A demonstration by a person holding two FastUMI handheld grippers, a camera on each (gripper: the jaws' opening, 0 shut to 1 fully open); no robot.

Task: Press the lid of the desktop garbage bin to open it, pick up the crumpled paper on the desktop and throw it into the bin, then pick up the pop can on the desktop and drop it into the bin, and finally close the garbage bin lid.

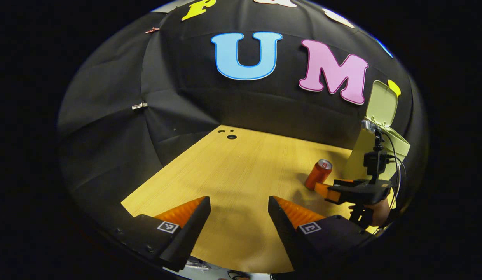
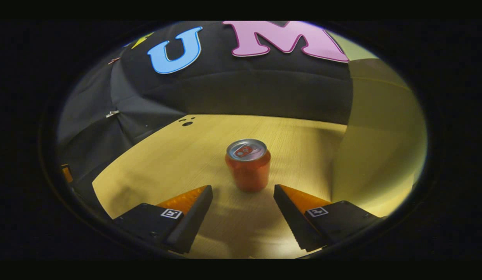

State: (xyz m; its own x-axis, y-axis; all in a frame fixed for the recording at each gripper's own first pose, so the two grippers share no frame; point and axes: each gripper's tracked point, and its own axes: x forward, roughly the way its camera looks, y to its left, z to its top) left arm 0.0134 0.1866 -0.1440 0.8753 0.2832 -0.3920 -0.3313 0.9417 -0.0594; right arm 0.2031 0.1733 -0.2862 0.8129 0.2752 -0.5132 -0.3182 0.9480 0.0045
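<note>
We read the counter (image 2: 155, 163) first: a pale wood-grain top running forward of both tools, bare ahead of the left tool (image 1: 239, 208). The garbage bin (image 1: 396, 147) stands to that tool's far right, lid (image 1: 382, 104) tipped up, so we judge the opening step done. In the right gripper view the bin wall (image 2: 381, 147) rises close on the right of the right tool (image 2: 243, 196).

No crumpled paper lies on the counter, so we take it as already binned and the can step as the one in hand.

The pop can (image 2: 248, 165) stands upright just ahead of the right tool, centred on the gap between its fingers and not yet between them. Both tools stand spread wide with nothing held. In the left gripper view the right tool (image 1: 322, 190) sits just beside the can (image 1: 318, 174).

Handling, our judgement: a thin metal cylinder, probably light, smooth and slippery, easily dented or tipped if nudged. We would take it across the mid-body with both fingers squarely opposite, below the rim, using modest squeeze. Whether it is full or empty we cannot tell.
</note>
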